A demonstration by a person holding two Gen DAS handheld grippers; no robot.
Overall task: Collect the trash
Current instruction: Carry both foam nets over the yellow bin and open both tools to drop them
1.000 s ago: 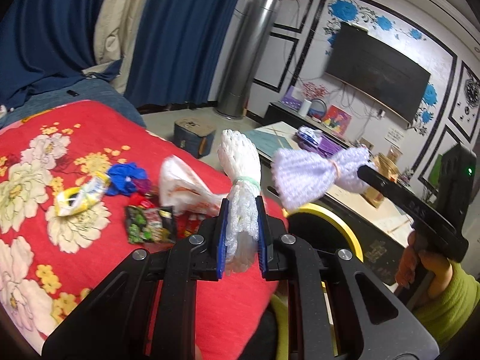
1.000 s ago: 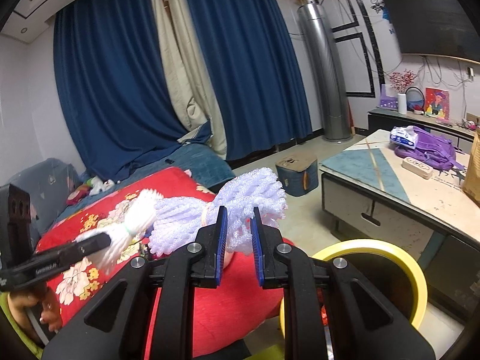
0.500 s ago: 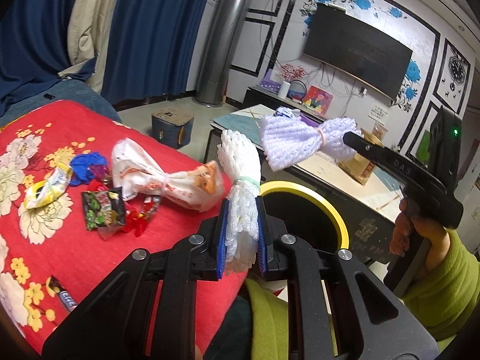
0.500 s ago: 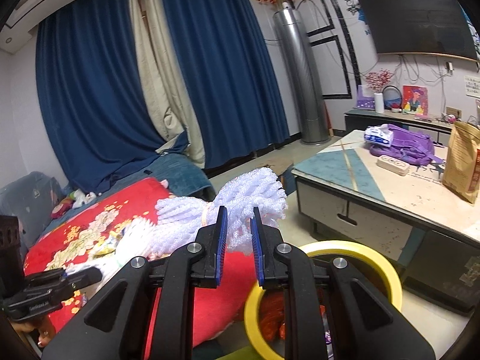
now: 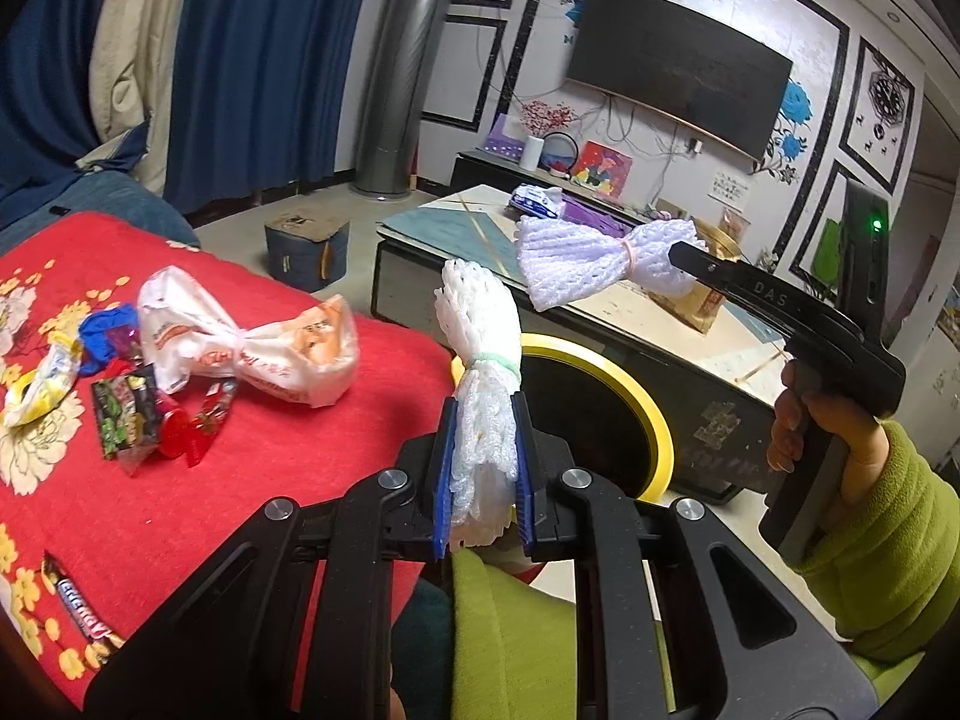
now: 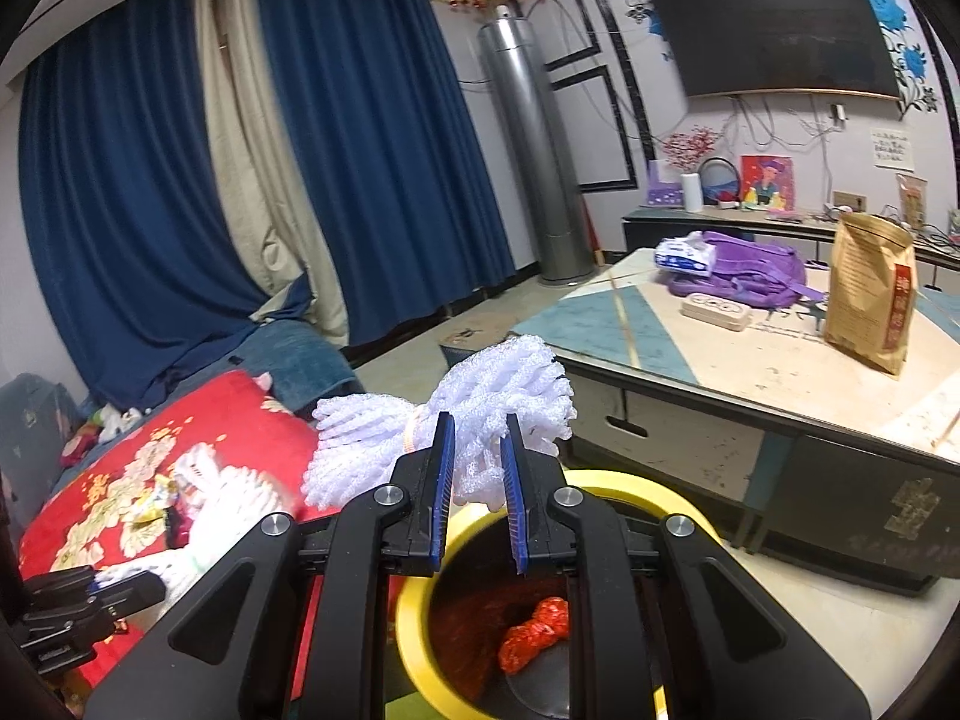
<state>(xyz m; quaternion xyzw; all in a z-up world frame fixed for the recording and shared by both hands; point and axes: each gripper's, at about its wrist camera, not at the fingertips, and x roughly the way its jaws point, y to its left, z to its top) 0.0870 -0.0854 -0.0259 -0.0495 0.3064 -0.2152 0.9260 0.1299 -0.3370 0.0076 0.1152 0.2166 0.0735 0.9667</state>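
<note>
My left gripper [image 5: 483,468] is shut on a white foam net bundle [image 5: 480,354] tied with a green band, held upright beside the yellow-rimmed black bin [image 5: 600,414]. My right gripper [image 6: 477,480] is shut on a second white foam net bundle [image 6: 468,420], tied with a yellow band, held above the bin [image 6: 414,618]; it also shows in the left wrist view [image 5: 600,261]. A red crumpled wrapper [image 6: 534,633] lies inside the bin. More trash lies on the red floral cover [image 5: 180,510]: a white-orange plastic bag [image 5: 246,342] and snack wrappers [image 5: 129,414].
A low coffee table [image 6: 750,372] stands behind the bin with a purple bag [image 6: 744,279], a brown paper bag [image 6: 870,294] and a white power strip [image 6: 717,306]. A candy bar [image 5: 78,609] lies near the cover's front edge. A small box [image 5: 306,246] sits on the floor.
Both grippers moved right, off the red cover toward the bin, still holding their foam nets. The right one now hangs over the bin opening.
</note>
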